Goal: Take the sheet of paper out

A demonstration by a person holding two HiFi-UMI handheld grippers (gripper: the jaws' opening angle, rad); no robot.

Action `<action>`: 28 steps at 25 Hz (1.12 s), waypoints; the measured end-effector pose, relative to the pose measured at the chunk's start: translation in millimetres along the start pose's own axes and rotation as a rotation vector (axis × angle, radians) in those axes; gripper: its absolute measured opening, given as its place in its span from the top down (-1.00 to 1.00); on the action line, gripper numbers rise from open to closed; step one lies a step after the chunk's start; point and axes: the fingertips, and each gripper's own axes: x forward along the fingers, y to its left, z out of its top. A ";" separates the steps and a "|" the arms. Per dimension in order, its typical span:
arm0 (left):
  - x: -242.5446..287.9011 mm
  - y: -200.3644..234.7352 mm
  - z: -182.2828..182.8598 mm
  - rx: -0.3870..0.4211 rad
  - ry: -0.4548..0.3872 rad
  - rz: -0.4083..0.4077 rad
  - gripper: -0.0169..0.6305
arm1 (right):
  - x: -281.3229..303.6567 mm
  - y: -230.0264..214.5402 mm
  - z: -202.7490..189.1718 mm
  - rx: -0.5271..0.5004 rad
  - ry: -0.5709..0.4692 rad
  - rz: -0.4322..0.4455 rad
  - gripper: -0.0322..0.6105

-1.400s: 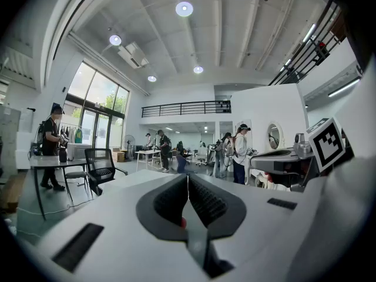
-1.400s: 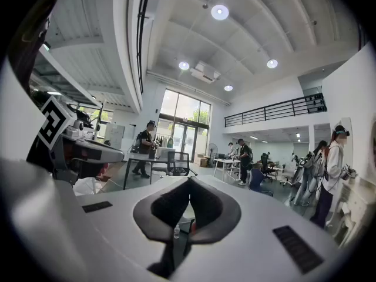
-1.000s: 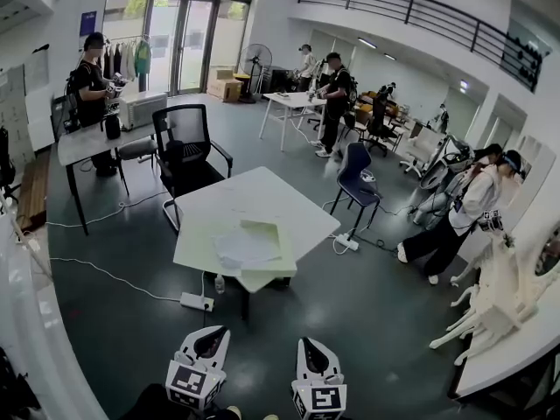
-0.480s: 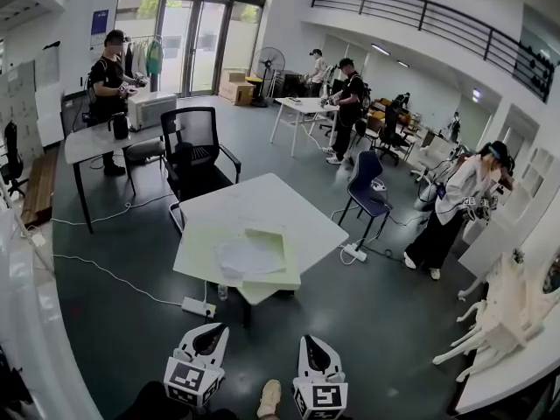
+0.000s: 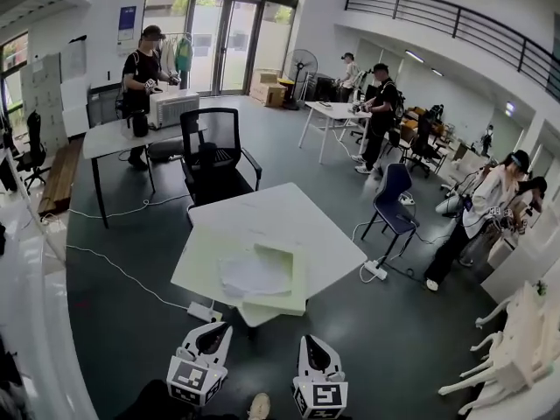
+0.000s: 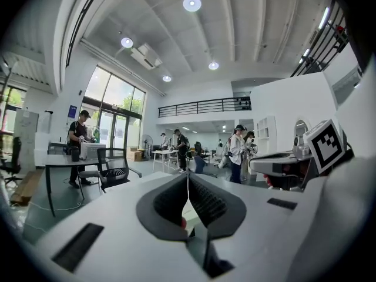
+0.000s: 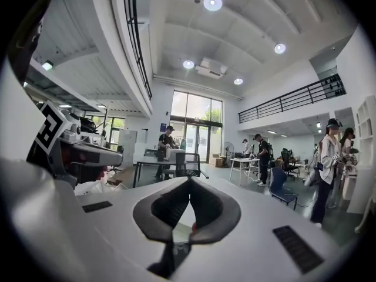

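A white sheet of paper [image 5: 255,274] lies on a pale yellow-green folder [image 5: 296,259] at the near corner of a white table [image 5: 262,213] in the head view. Both grippers hang low at the bottom of that view, short of the table and over the grey floor. My left gripper [image 5: 215,331] is shut with nothing between its dark pads, its jaws meeting in the left gripper view [image 6: 188,181]. My right gripper [image 5: 313,346] is shut and empty too, its jaws touching in the right gripper view [image 7: 189,184]. Neither touches the paper.
A black office chair [image 5: 214,156] stands behind the table and a blue chair [image 5: 394,201] to its right. A power strip [image 5: 203,311] and cables lie on the floor by the table's near corner. Several people stand around other desks. White furniture [image 5: 525,348] fills the right edge.
The table with the folder and paper has come closer and sits larger in the head view. Both grippers keep their place at the bottom, still shut.
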 end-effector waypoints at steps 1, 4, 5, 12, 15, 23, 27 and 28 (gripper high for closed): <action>10.1 0.1 -0.1 -0.003 0.007 0.011 0.87 | 8.8 -7.3 -1.0 -0.001 0.006 0.013 0.85; 38.8 6.4 -3.1 -0.013 0.023 0.043 0.87 | 38.3 -25.6 -3.4 -0.004 0.013 0.047 0.85; 47.6 9.8 -4.6 -0.016 0.028 0.054 0.87 | 48.2 -30.3 -4.1 -0.004 0.014 0.058 0.85; 94.9 22.9 -3.2 -0.029 0.043 0.141 0.87 | 101.9 -60.7 -4.2 -0.007 0.015 0.143 0.85; 109.6 28.0 -4.0 -0.032 0.048 0.182 0.87 | 121.1 -70.3 -4.3 -0.013 0.012 0.182 0.85; 124.2 58.0 -14.9 -0.041 0.084 0.284 0.87 | 172.4 -66.5 -12.7 0.002 0.014 0.275 0.85; 129.1 76.7 -18.6 -0.048 0.099 0.327 0.87 | 195.6 -57.4 -18.2 0.008 0.031 0.322 0.85; 131.2 81.6 -19.6 -0.054 0.106 0.332 0.87 | 201.3 -55.1 -19.5 0.009 0.039 0.331 0.85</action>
